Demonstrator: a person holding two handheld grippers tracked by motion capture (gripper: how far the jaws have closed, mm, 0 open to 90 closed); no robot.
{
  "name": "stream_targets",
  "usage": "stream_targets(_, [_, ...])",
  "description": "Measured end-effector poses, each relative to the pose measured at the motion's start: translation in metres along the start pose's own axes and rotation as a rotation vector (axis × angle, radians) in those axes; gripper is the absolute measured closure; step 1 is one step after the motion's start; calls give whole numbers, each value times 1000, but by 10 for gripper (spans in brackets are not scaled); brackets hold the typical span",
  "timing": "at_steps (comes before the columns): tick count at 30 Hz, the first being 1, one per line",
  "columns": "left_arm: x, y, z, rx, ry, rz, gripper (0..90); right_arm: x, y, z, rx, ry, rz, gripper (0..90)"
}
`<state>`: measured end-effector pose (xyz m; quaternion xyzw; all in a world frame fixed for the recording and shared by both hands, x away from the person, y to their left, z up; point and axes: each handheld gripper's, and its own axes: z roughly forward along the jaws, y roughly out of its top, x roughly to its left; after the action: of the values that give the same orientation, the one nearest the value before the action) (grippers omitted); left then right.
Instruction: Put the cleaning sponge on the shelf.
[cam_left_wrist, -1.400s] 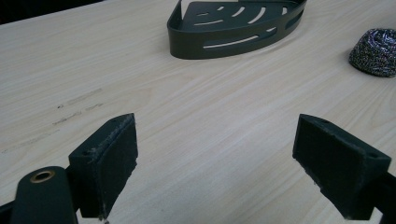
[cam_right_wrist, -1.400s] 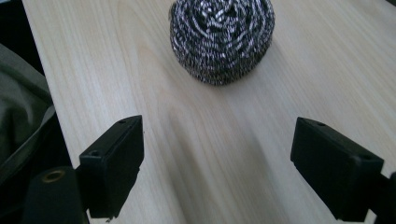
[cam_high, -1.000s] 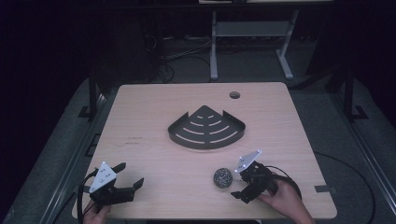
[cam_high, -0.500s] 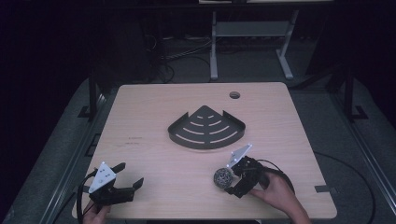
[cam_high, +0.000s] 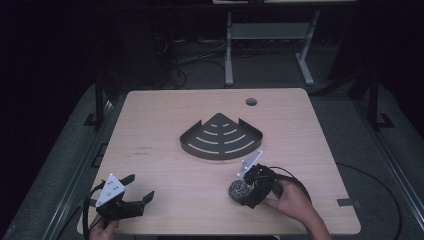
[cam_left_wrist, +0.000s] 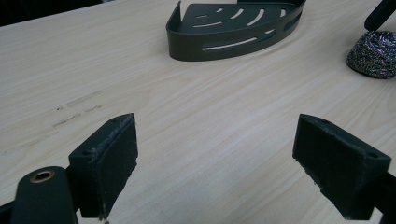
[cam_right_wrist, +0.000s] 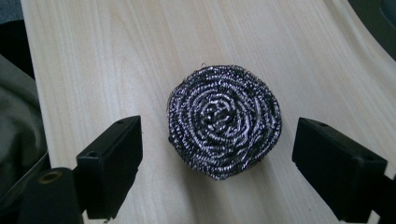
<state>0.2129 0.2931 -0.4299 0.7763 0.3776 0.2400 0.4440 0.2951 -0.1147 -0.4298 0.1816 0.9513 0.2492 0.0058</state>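
A round steel-wool scourer (cam_high: 237, 190) (cam_right_wrist: 225, 120) (cam_left_wrist: 373, 53) lies on the pale wooden table near the front right. My right gripper (cam_high: 246, 189) (cam_right_wrist: 217, 168) points down at it with its jaws spread to either side. The jaws have just been opening; the scourer sits between them and neither pad touches it. A black slotted corner shelf (cam_high: 221, 136) (cam_left_wrist: 233, 28) rests at the table's middle. At the front left, low over bare wood, my left gripper (cam_high: 141, 186) (cam_left_wrist: 215, 163) is open with nothing between its pads.
A round cable hole (cam_high: 251, 102) sits near the table's far edge. A strip of grey tape (cam_high: 345, 202) lies at the front right corner. A metal stand (cam_high: 270, 32) rises behind the table. Cables trail from both grippers off the front edge.
My right gripper has moved left over the scourer and now straddles it. The left gripper, the shelf and the scourer have kept their places.
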Motion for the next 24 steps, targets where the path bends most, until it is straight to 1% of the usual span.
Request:
stream_targets(1, [0, 0, 0, -1, 1, 2, 133, -1, 1, 2, -1, 13, -1, 156])
stream_targets(7, [0, 0, 0, 0, -1, 2, 133, -3, 3, 9, 24, 15, -7, 158])
stream_targets(10, [0, 0, 0, 0, -1, 2, 133, -4, 4, 12, 29, 20, -4, 160])
stream_targets(12, [0, 0, 0, 0, -3, 2, 133, -5, 5, 14, 30, 26, -7, 189])
stream_targets(18, [0, 0, 0, 1, -3, 2, 133, -5, 7, 17, 43, 32, -12, 222])
stream_targets(22, [0, 0, 0, -1, -2, 1, 133, -5, 7, 19, 52, 12, -22, 291])
stream_targets(24, [0, 0, 0, -1, -2, 1, 133, -5, 7, 19, 51, 11, -22, 298])
